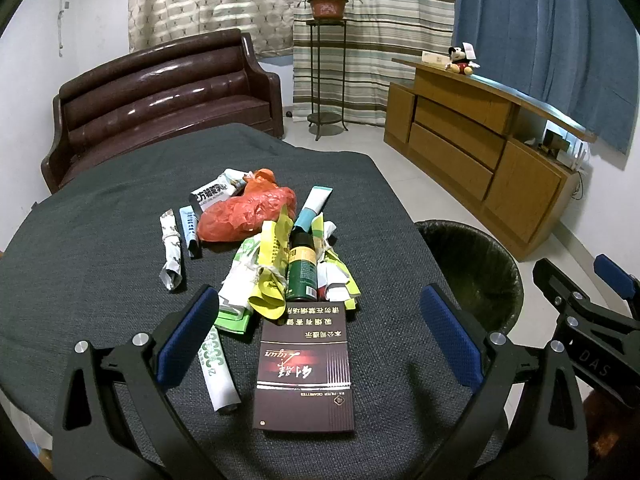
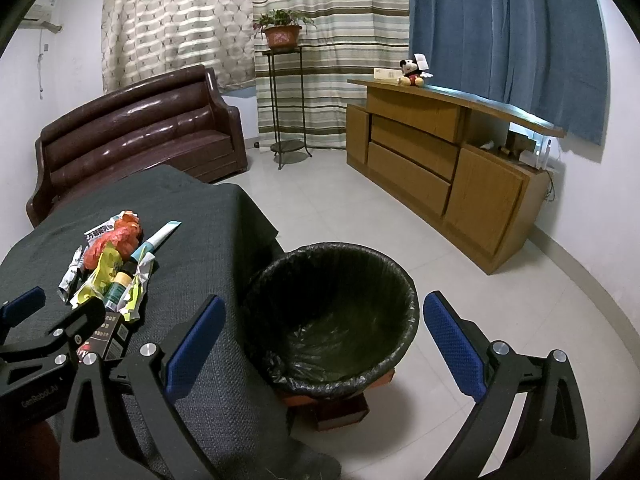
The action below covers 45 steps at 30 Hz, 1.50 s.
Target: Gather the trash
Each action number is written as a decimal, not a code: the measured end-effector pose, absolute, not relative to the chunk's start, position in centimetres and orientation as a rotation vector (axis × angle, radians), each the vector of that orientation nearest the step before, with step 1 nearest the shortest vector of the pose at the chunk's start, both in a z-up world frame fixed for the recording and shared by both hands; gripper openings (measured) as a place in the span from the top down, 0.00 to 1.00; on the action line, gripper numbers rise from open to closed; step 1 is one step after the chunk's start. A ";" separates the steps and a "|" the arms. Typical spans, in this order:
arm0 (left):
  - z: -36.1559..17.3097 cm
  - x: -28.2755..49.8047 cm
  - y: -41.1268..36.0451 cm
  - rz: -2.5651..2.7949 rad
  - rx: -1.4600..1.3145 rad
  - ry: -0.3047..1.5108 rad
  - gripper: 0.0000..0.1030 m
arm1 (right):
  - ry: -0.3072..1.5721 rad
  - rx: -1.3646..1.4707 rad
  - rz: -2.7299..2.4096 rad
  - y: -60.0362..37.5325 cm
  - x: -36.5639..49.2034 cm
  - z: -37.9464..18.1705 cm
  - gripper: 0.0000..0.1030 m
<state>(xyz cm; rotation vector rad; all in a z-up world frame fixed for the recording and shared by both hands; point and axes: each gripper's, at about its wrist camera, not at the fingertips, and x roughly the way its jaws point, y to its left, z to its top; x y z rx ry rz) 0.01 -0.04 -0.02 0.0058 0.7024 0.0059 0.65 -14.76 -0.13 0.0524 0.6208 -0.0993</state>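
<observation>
We see a heap of trash on a counter (image 1: 80,240) draped in dark grey cloth; nearest the camera lies a dark maroon cigarette carton (image 1: 306,376), flat, its printed face up; just beyond it a green spray can (image 1: 303,270) lies on its side among crumpled yellow and white wrappers (image 1: 272,276); behind those sits a crumpled orange plastic bag (image 1: 248,212), and beside it a white and teal tube (image 1: 312,208); to the left lie two rolled paper wrappers (image 1: 172,248), a little apart from the heap; a white tube with green print (image 1: 218,368) rests just left of the carton.

Our left claw (image 1: 320,338) hangs above the carton, its blue-padded fingers spread wide on either side, holding nothing; our right claw (image 2: 322,338) is also spread wide and empty, hanging over a round bin lined with a black bag (image 2: 332,312); the bin stands on the pale tiled floor just beside the counter's edge.

Further out we see a brown leather sofa (image 1: 160,96), a potted plant on a tall metal stand (image 1: 328,4), a wooden cabinet (image 1: 480,152) with a plush toy (image 1: 460,60) on top, and patterned, striped and blue curtains.
</observation>
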 end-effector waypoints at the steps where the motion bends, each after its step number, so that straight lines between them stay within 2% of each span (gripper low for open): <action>1: 0.0 0.0 0.0 0.006 0.006 0.703 0.05 | 0.621 0.054 -0.099 -14.8 0.7 -0.1 0.06; 13: 0.0 0.0 0.1 0.007 0.009 0.709 0.05 | 0.625 0.055 -0.099 -14.7 0.6 -0.2 0.06; 14: -0.1 -0.1 0.2 0.008 0.012 0.712 0.06 | 0.627 0.056 -0.097 -14.8 0.7 -0.1 0.06; 16: -0.3 -0.2 0.4 0.019 0.020 0.722 0.17 | 0.626 0.058 -0.096 -14.5 0.4 -0.4 0.06; 24: -1.1 -1.3 4.4 0.062 0.014 0.748 0.18 | 0.619 0.049 -0.088 -13.8 0.9 -1.1 0.07; 25: -1.2 -1.6 4.9 0.070 0.011 0.753 0.18 | 0.620 0.048 -0.085 -13.6 0.9 -1.0 0.08; 27: -1.4 -1.9 6.2 0.088 -0.009 0.765 0.18 | 0.624 0.043 -0.079 -13.2 0.8 -0.8 0.20; 28: -1.4 -2.0 6.7 0.096 -0.015 0.770 0.18 | 0.629 0.041 -0.075 -12.9 0.8 -0.9 0.34; 29: -1.4 -2.0 7.2 0.105 -0.018 0.775 0.18 | 0.641 0.040 -0.067 -12.5 0.7 -1.1 0.38; 36: -2.2 -1.8 9.0 0.133 -0.042 0.822 0.19 | 0.648 0.024 -0.048 -10.8 -0.2 -1.2 0.38; 45: -4.5 -0.6 8.7 0.117 -0.030 0.918 0.30 | 0.658 0.024 -0.033 -10.5 -0.4 -0.6 0.37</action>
